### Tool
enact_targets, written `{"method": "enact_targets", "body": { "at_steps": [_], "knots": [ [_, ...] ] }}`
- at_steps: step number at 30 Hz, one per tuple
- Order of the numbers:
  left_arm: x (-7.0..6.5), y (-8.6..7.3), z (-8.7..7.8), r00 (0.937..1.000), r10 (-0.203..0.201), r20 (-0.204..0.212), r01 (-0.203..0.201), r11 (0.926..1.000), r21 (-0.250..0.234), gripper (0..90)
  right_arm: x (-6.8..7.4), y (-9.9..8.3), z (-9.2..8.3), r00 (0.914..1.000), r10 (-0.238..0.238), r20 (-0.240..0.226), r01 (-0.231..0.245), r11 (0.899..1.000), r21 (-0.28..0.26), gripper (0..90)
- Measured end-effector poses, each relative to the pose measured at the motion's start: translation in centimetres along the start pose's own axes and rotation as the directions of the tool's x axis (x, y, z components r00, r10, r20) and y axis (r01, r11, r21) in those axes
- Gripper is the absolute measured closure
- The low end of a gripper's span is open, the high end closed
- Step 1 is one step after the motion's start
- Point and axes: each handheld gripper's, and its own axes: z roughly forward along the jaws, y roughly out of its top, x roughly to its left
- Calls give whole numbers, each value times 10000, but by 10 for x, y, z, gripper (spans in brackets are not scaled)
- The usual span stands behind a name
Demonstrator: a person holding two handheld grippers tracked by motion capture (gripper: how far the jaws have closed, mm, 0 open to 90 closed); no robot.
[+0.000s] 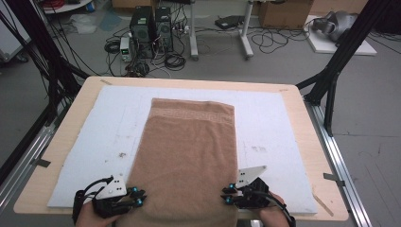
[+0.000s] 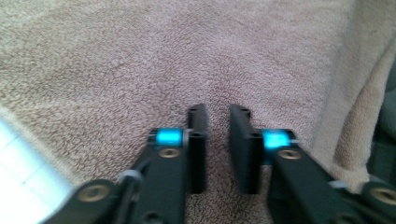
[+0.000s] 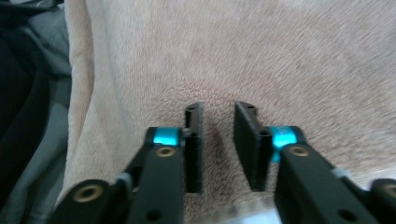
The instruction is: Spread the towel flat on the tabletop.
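Overhead; gripper cameras close above towel

Materials and surface finish

The towel is tan looped terry cloth, matt and nubby, with a woven key-pattern band. It lies on a white mat, matt, apparently foam. The table rim is pale, smooth wood-look board. The left gripper and right gripper have matt black jaws with brass-coloured screws and glossy cyan inserts.
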Motion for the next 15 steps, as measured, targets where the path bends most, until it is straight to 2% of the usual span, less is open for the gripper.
{"method": "enact_targets", "body": {
  "at_steps": [1, 3, 6, 12, 15],
  "knots": [
    [0, 0, -1, 10000, -39, 4, 39, 10000, -12, 856, 0, -1, 1, 10000, 23, -64, -23, 10000, 36, 831],
    [-2, -1, -1, 10000, -37, -92, 37, 10000, -31, 870, -2, -2, 1, 9996, -52, -270, 52, 10000, 2, 885],
    [-5, -2, -2, 9998, -97, -164, 95, 9999, -132, 878, -6, -2, 0, 9990, -12, -447, 14, 10000, 42, 891],
    [-15, -5, -3, 9997, -101, -224, 96, 9997, -222, 892, -8, -6, -5, 9991, -6, -424, 11, 9999, 115, 892],
    [-16, -6, -5, 9998, -130, -158, 127, 9997, -221, 896, -9, -8, -6, 9991, 57, -418, -54, 9999, 85, 893]
  ]
}}
